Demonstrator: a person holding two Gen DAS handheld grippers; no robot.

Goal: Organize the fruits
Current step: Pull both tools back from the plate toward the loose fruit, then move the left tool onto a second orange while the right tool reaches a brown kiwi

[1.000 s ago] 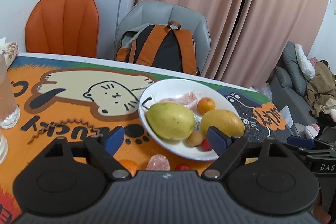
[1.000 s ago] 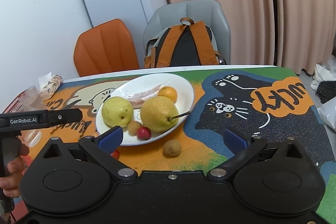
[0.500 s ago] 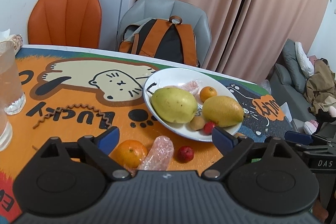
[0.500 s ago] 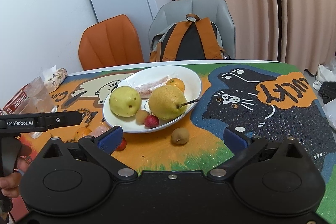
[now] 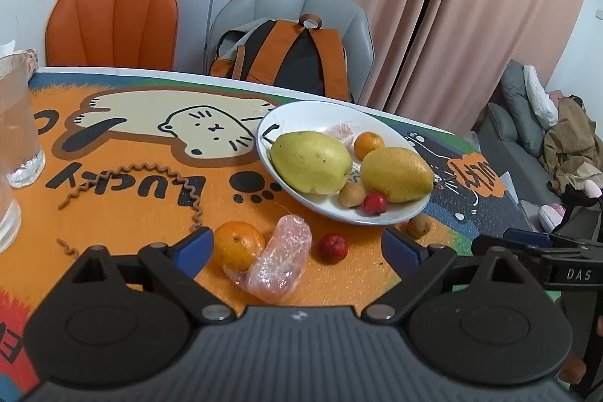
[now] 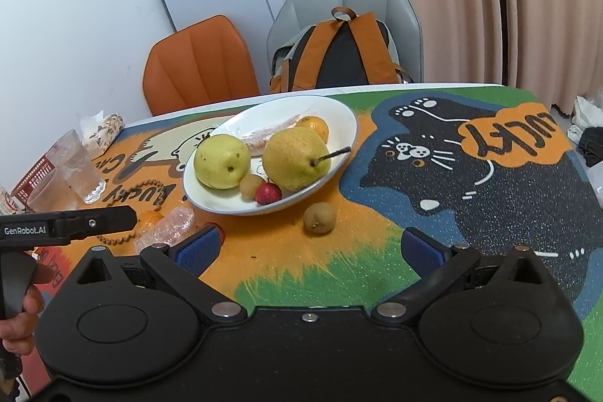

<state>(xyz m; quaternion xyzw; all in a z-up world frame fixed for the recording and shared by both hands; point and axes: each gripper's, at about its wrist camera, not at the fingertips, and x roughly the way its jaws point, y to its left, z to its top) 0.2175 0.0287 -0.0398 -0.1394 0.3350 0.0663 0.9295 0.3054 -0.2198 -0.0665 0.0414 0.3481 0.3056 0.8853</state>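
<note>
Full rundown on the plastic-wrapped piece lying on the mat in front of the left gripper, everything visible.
The wrapped piece is a pinkish, elongated lump in crinkled clear film, contents unclear. It lies flat on the orange part of the mat, outside the plate, one end resting against the loose orange. The small red fruit sits beside it, apart. Nothing grips it.

plate [image 5: 410, 213]: on desk [image 5: 150, 213], two pears [image 5: 311, 162] inside
orange [image 5: 238, 244]: before plate, touching wrapped piece [image 5: 280, 260], ahead of my left gripper [image 5: 297, 249]

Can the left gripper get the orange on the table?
Probably yes. The left gripper has its jaws open wide, and the orange lies just ahead by one jaw. The plastic-wrapped piece touching it might get nudged.
</note>
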